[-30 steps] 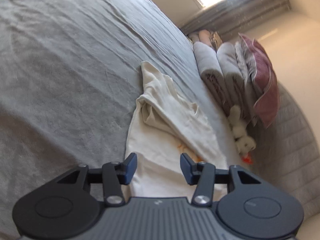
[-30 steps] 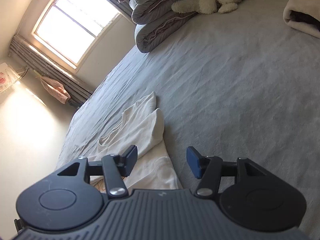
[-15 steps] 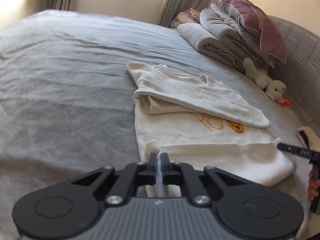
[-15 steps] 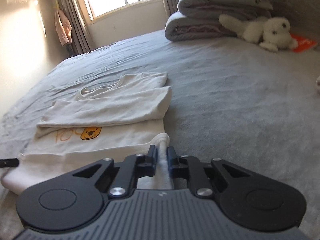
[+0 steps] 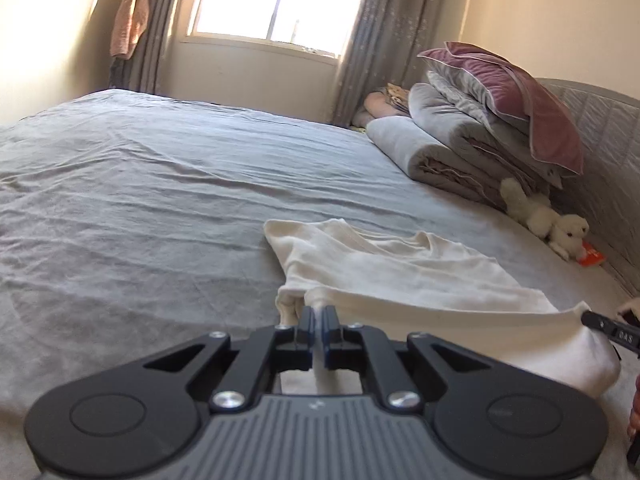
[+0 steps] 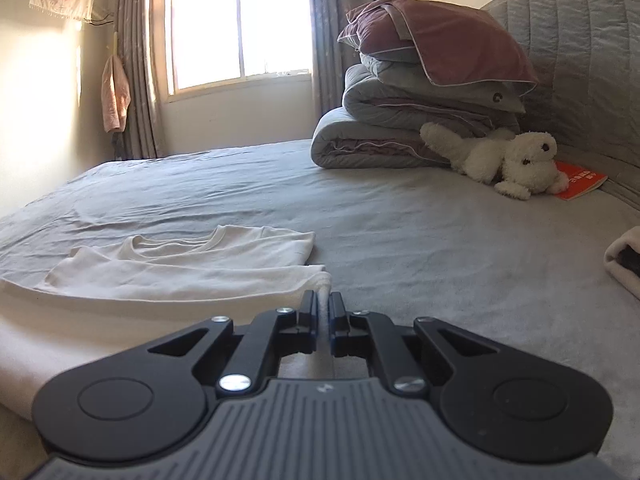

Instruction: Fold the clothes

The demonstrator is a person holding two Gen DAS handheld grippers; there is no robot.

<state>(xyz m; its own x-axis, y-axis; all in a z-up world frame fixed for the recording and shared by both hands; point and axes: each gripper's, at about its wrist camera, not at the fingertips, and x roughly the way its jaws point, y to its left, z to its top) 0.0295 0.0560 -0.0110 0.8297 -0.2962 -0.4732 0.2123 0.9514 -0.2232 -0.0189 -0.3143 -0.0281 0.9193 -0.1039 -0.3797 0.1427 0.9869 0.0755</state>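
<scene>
A cream T-shirt (image 5: 400, 276) lies partly folded on the grey bed sheet (image 5: 140, 208), its sleeves folded inward and the neckline at the far end. My left gripper (image 5: 319, 314) is shut on one near hem corner of the shirt, cloth pinched between the pads. In the right wrist view the same cream T-shirt (image 6: 180, 268) spreads to the left, and my right gripper (image 6: 323, 300) is shut on the other near hem corner. The hem hangs lifted and stretched between both grippers. The tip of the right gripper (image 5: 600, 322) shows at the left wrist view's right edge.
Folded grey quilts with a mauve pillow (image 6: 432, 60) are stacked by the padded headboard (image 6: 580, 40). A white plush dog (image 6: 508, 156) and an orange book (image 6: 580, 180) lie beside them. Another cream garment (image 6: 624, 260) sits at the right edge. A window (image 5: 272, 0) is behind the bed.
Both grippers closed on the shirt's near hem corners, rolled level, and raised the hem off the sheet, carrying it toward the neckline so the printed front is now hidden.
</scene>
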